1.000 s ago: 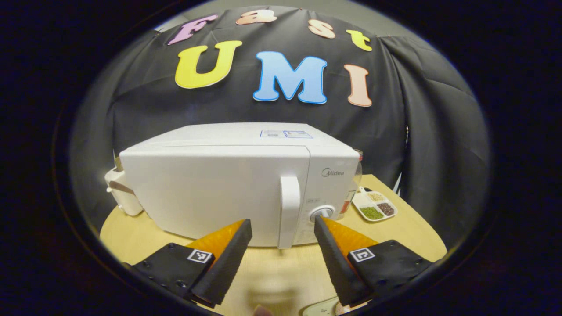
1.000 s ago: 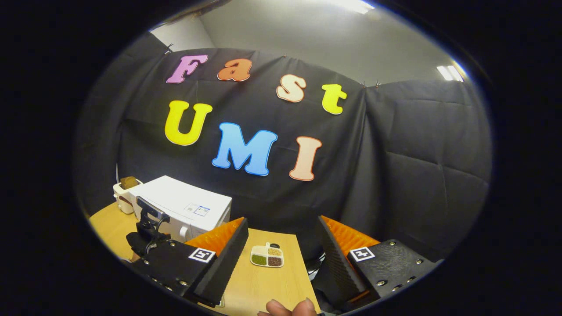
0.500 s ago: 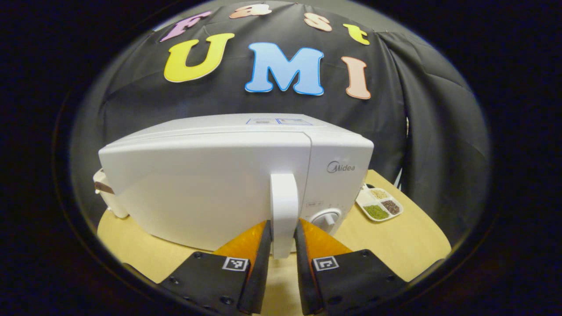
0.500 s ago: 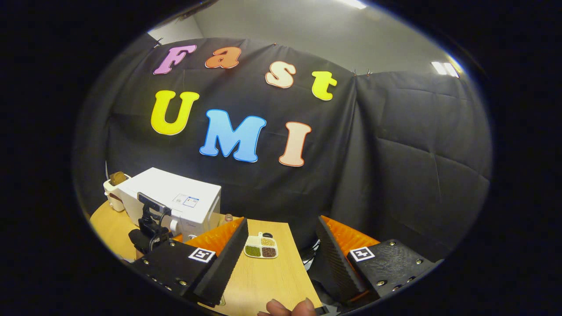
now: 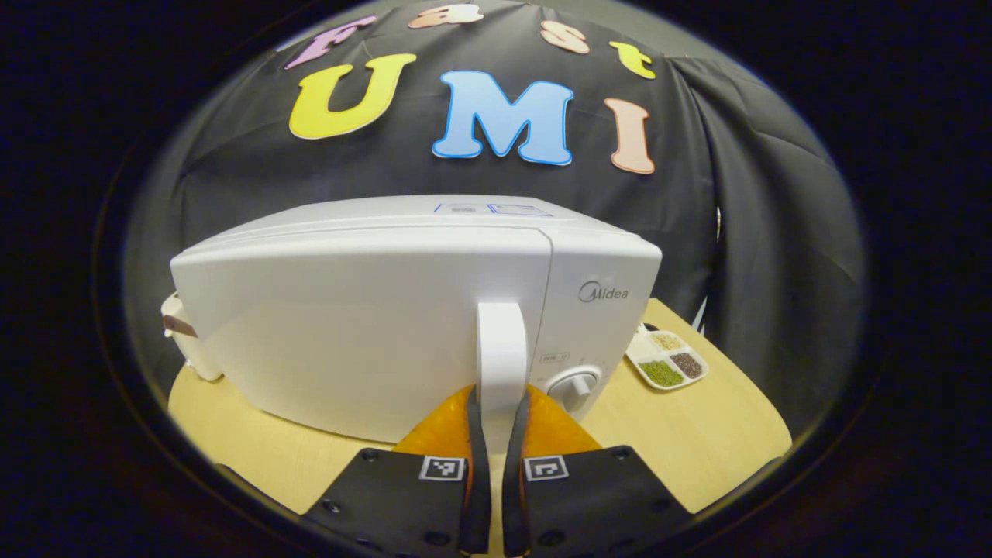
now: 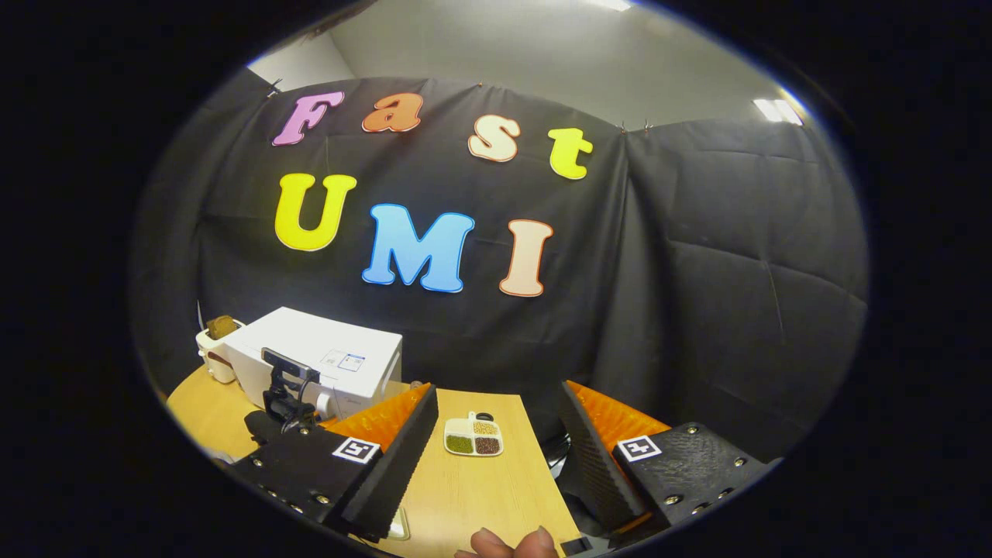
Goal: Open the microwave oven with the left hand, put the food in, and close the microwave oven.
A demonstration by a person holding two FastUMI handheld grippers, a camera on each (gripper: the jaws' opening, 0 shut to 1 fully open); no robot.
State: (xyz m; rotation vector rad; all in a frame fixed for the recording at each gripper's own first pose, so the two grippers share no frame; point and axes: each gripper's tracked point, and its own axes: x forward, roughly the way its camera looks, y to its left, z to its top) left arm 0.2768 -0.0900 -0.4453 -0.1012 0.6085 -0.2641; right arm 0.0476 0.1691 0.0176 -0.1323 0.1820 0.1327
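2 jaws of left gripper (image 5: 497,403) apparently clamp door handle (image 5: 501,358).

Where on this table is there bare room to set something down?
Bare wood lies between the microwave and the table's near edge, and between the divided dish and that edge. It is crowded at the door handle, where the left tongs clamp it.

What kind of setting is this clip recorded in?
Likely a staged recording booth, not a home kitchen: a white microwave and a divided dish of grains sit on a round wooden table against black cloth walls.
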